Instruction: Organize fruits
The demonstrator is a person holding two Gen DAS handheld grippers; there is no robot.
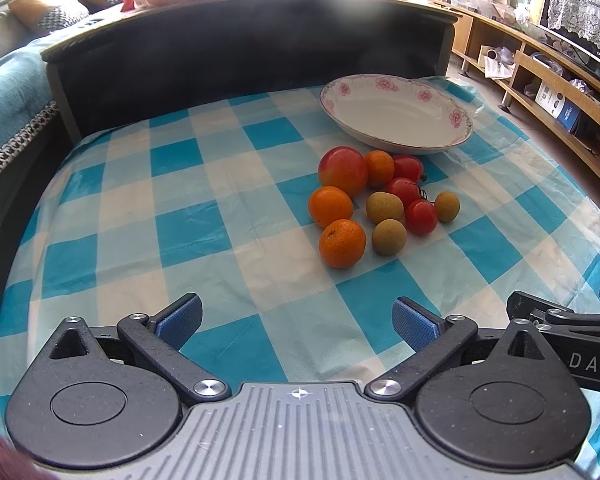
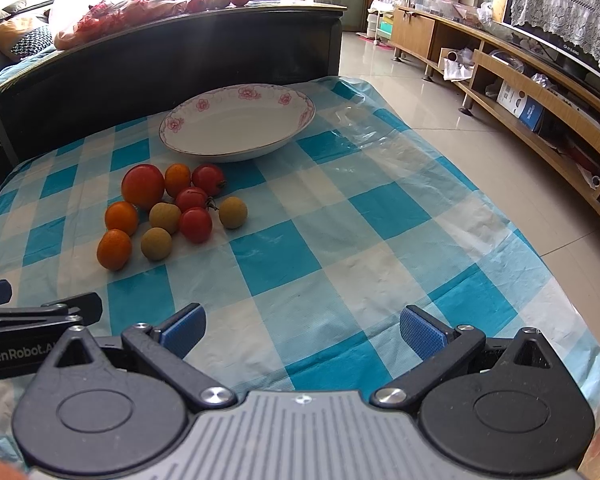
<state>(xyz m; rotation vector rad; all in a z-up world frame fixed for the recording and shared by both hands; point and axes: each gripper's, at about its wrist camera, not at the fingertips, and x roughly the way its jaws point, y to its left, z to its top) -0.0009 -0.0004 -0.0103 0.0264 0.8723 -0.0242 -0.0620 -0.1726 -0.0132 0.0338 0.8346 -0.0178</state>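
Glossy round fruits (image 1: 374, 204), shallow floral porcelain plate (image 1: 396, 118), crinkled checkered tablecloth (image 1: 188, 208)

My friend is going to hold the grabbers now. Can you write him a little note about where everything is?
Left gripper: open, holding nothing, hovering over the checked tablecloth short of the fruit.
Right gripper: open, holding nothing, beside the left one, fruit ahead to its left.
Fruit: all in one cluster on the cloth just in front of the flowered plate: a big red-orange fruit, three oranges, e.g., three red tomatoes, e.g., three tan round fruits, e.g..
Done: nothing yet; the plate holds no fruit.
Left: everything still needs sorting, probably onto the plate.
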